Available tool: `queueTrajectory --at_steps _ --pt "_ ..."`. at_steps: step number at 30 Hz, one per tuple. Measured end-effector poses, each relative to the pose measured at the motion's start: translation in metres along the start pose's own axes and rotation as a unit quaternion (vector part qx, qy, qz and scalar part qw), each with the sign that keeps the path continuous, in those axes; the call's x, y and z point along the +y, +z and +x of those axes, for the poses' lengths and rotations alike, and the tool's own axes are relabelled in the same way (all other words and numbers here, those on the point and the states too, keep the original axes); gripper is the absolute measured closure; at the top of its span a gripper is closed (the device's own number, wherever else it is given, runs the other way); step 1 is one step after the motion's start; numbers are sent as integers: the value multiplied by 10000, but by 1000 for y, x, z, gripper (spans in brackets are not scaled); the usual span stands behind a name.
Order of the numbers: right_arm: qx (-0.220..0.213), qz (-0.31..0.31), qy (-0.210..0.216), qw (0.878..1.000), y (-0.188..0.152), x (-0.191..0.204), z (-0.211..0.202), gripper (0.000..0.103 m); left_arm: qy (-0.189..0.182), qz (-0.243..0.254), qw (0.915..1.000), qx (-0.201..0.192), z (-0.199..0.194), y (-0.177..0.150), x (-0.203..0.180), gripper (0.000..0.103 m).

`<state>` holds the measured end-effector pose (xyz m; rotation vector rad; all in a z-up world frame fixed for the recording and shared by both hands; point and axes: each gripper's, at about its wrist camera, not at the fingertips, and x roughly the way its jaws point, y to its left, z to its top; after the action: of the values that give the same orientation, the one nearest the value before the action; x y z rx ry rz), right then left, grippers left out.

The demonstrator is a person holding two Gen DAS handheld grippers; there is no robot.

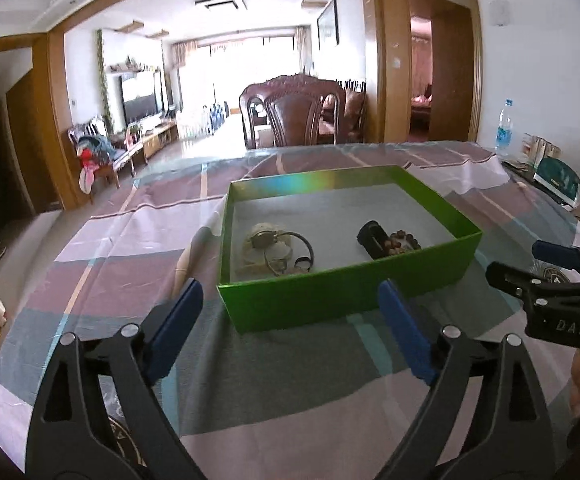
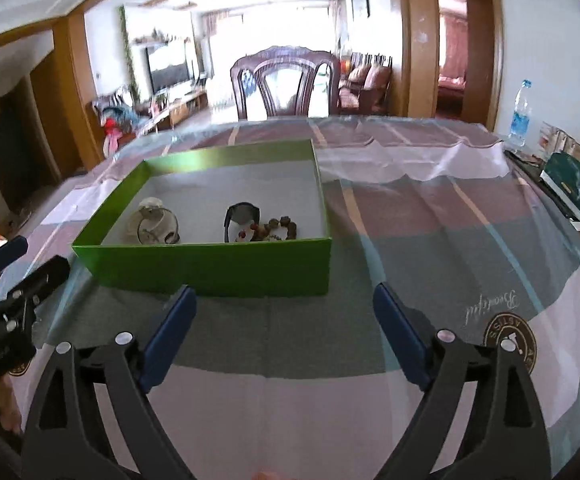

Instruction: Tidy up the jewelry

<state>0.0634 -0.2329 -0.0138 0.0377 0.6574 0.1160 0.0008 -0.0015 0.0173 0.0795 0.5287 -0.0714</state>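
A green box (image 1: 330,300) (image 2: 217,268) sits on the table with jewelry inside. In the left wrist view a pale pouch with a watch and thin bangles (image 1: 277,250) lies at its left. A black band and a brown bead bracelet (image 1: 390,242) lie at its right. The right wrist view shows the pouch pile (image 2: 153,224) and the beads (image 2: 273,228). My left gripper (image 1: 292,292) is open and empty just before the box's front wall. My right gripper (image 2: 283,298) is open and empty, also near the front wall.
A plaid cloth (image 1: 129,240) covers the table. A water bottle (image 2: 520,116) and a dark green box (image 2: 574,190) stand at the right edge. A wooden chair (image 1: 294,116) stands behind the far edge. The right gripper shows at the far right of the left wrist view (image 1: 530,260).
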Motion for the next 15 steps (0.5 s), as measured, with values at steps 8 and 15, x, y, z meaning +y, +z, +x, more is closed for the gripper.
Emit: queueTrajectory --at_steps 8,15 --pt "-342 -262 -37 9991 -4 10 -7 6 -73 -335 9994 108 10 -12 8 8" --pt "-282 -198 23 9994 -5 9 -2 4 -15 -168 9998 -41 4 -14 1 4"
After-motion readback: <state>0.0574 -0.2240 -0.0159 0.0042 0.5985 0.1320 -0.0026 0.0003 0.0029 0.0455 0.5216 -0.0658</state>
